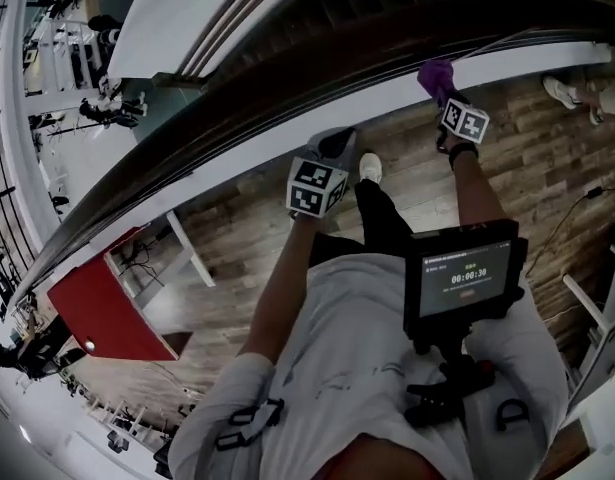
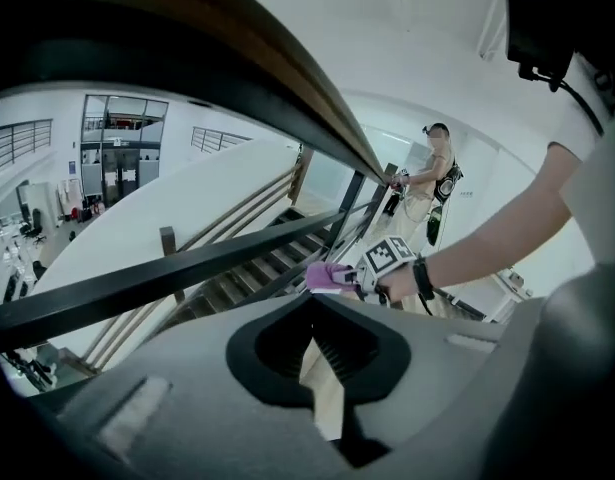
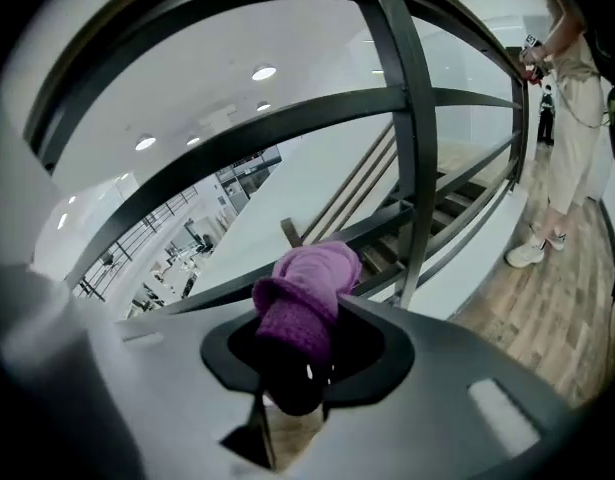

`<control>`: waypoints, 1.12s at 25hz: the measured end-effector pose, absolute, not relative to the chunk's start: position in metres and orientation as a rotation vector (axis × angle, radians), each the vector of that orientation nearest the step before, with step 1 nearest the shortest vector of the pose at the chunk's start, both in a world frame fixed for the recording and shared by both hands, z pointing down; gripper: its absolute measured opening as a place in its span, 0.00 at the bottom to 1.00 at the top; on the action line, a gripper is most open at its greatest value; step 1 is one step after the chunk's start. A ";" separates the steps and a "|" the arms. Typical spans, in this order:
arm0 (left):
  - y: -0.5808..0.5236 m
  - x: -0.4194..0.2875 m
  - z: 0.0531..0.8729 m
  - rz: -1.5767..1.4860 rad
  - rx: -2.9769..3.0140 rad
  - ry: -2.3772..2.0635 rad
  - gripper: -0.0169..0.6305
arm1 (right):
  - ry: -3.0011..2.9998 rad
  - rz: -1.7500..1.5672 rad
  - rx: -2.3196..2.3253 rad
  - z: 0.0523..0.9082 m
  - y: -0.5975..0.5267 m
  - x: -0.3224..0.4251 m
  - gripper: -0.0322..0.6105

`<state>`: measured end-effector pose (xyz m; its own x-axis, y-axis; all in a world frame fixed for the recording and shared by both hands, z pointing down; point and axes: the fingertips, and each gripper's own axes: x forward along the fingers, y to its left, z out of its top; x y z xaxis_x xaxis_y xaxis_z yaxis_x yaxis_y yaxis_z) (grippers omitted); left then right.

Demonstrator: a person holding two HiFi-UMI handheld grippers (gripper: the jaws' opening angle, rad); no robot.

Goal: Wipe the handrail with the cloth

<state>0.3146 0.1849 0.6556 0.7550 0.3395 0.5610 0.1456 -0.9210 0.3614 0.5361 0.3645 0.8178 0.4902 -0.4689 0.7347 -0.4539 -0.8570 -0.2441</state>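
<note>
Two jaws of the right gripper (image 3: 297,373) pinch a bunched purple cloth (image 3: 309,303), its loose end spilling forward past the tips. The wad is held up by the dark handrail (image 1: 237,133), though no view settles whether fabric and rail are touching. The left gripper (image 2: 322,358), held near the same rail and well apart from its partner, has its jaws drawn together with nothing between them. Beyond the railing's black bars, a staircase (image 2: 257,268) drops away; a second person (image 2: 432,183) stands far along the rail, on the wood floor (image 1: 527,158).

The cloth looks soft, light and thick-piled, so it should fold around the rail's curve rather than skate over it, and it poses no breakage risk. Gripped at one bunched end, as here, the free end is left to do the wiping. A firm pinch seems wise, since drag along the rail could tug such limp fabric loose.
</note>
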 end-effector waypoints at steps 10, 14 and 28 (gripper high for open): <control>0.140 0.201 0.613 0.834 2.658 0.264 0.03 | 1.121 -1.437 -2.441 0.792 0.287 0.315 0.22; 0.099 0.133 0.606 0.739 2.623 0.119 0.03 | 1.312 -1.467 -2.480 0.778 0.241 0.234 0.23; 0.034 -0.021 0.545 0.478 2.714 -0.077 0.03 | 1.777 -1.028 -2.291 0.623 0.112 0.059 0.23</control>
<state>-0.0210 0.0337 0.5449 0.9407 0.0123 0.3391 -0.1178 -0.9253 0.3605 0.0594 0.1124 0.6231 0.1103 -0.8812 0.4596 -0.8375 -0.3314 -0.4344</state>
